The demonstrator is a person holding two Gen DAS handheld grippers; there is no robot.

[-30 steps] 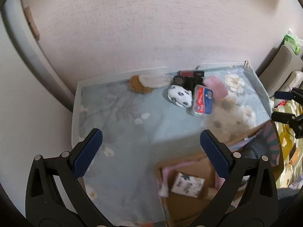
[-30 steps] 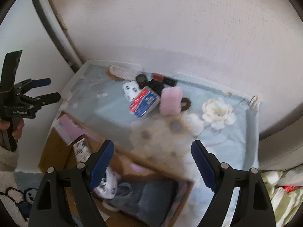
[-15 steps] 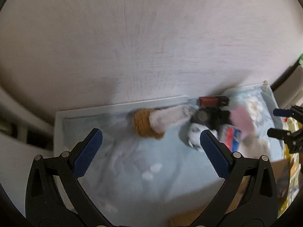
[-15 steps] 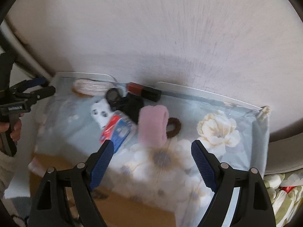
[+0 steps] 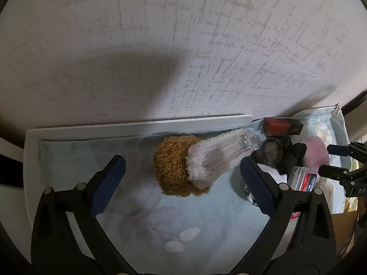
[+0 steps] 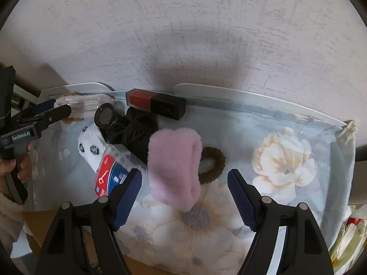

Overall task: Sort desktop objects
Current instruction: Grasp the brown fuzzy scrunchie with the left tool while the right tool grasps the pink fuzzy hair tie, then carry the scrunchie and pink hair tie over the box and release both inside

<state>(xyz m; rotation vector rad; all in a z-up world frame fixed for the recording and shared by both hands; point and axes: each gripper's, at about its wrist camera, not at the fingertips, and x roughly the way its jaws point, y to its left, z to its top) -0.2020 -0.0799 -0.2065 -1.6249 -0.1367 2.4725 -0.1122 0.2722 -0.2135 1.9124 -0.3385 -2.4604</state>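
Note:
My left gripper (image 5: 181, 183) is open, its fingers either side of a brown fluffy item (image 5: 174, 167) with a white fluffy part under a clear plastic hair claw (image 5: 220, 153). My right gripper (image 6: 183, 192) is open, straddling a pink fluffy band (image 6: 176, 165), with a brown hair tie (image 6: 213, 162) just behind it. A red and black lipstick box (image 6: 156, 103), a round black compact (image 6: 105, 114), black cloth (image 6: 140, 135), a white spotted item (image 6: 89, 146) and a red-blue clear plastic case (image 6: 112, 174) lie to the left of the band.
A floral cloth (image 6: 284, 160) covers the desk, whose white back rim (image 5: 137, 123) meets a pale wall. A cardboard box edge (image 6: 41, 220) shows at the lower left of the right wrist view. The left gripper also shows there (image 6: 39, 116).
Both grippers have moved forward and down toward the objects at the back of the desk. The cardboard box has nearly dropped out of view. Both stay open.

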